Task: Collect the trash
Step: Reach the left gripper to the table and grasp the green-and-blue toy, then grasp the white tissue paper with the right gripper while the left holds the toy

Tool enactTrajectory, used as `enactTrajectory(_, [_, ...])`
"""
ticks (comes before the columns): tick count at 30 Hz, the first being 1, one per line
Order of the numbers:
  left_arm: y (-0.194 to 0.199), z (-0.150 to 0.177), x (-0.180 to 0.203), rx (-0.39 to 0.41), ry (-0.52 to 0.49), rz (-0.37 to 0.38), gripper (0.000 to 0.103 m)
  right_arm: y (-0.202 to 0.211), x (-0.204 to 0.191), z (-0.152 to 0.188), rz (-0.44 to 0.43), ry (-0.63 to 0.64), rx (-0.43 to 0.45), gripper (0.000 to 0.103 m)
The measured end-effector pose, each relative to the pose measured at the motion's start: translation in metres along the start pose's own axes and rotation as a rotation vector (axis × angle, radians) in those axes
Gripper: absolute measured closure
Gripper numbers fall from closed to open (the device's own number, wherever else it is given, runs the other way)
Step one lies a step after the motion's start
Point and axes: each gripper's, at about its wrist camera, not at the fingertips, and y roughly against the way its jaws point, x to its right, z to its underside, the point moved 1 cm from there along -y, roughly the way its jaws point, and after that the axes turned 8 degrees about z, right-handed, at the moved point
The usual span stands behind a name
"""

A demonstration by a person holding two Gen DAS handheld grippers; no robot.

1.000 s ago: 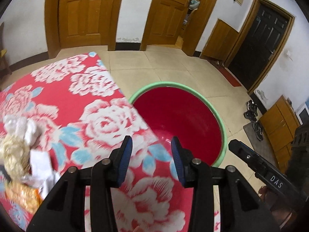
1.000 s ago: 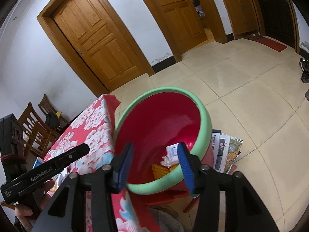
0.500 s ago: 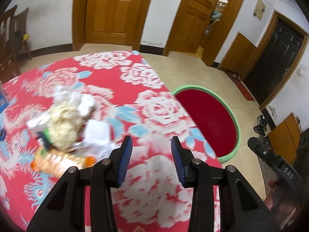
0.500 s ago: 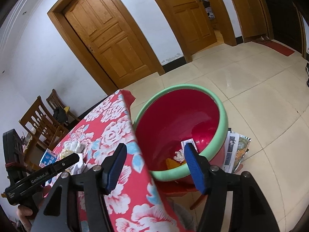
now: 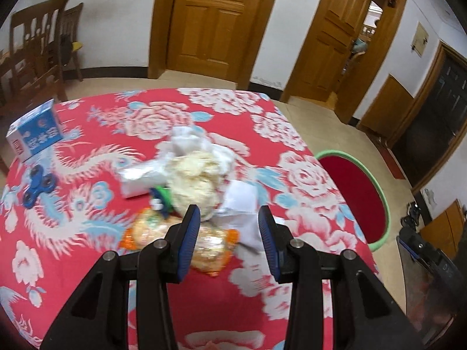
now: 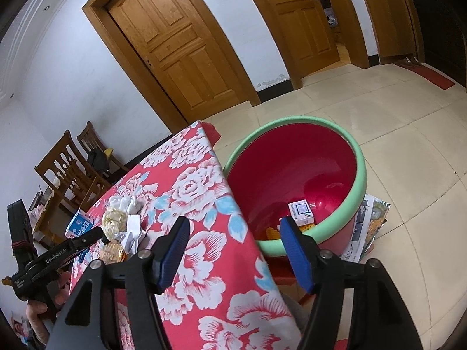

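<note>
Beside the basin (image 6: 360,175), on the table (image 5: 73,233), a trash pile (image 5: 192,180) remains; some lies inside already. Left gripper (image 5: 229,240) part-open, empty; right gripper (image 6: 233,250), jaws just widening, empty.

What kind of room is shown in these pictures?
Probably the main or dining room of a home. A table under a red flowered cloth holds snack wrappers, wooden chairs stand by the wall, and panelled wooden doors open off a tiled floor.
</note>
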Motion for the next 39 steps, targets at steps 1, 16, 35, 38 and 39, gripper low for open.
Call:
enactTrajectory(1, [0.002, 0.000, -0.006, 0.004, 0.011, -0.009, 0.062, 0.000, -0.001, 0.000, -0.001, 0.001, -0.003, 0.036])
enactTrajectory(16, [-0.008, -0.003, -0.056, -0.009, 0.051, -0.095, 0.062, -0.010, -0.010, 0.005, 0.007, 0.019, -0.036, 0.036])
enactTrajectory(35, [-0.039, -0.005, -0.074, -0.037, 0.125, -0.036, 0.076, -0.020, -0.013, 0.009, 0.013, 0.030, -0.064, 0.036])
enactTrajectory(38, [-0.041, -0.004, -0.076, -0.035, 0.132, -0.021, 0.080, -0.021, -0.015, 0.010, 0.012, 0.036, -0.066, 0.036])
enactTrajectory(39, [-0.041, -0.004, -0.076, -0.035, 0.135, -0.019, 0.080, -0.021, -0.016, 0.010, 0.011, 0.037, -0.066, 0.036])
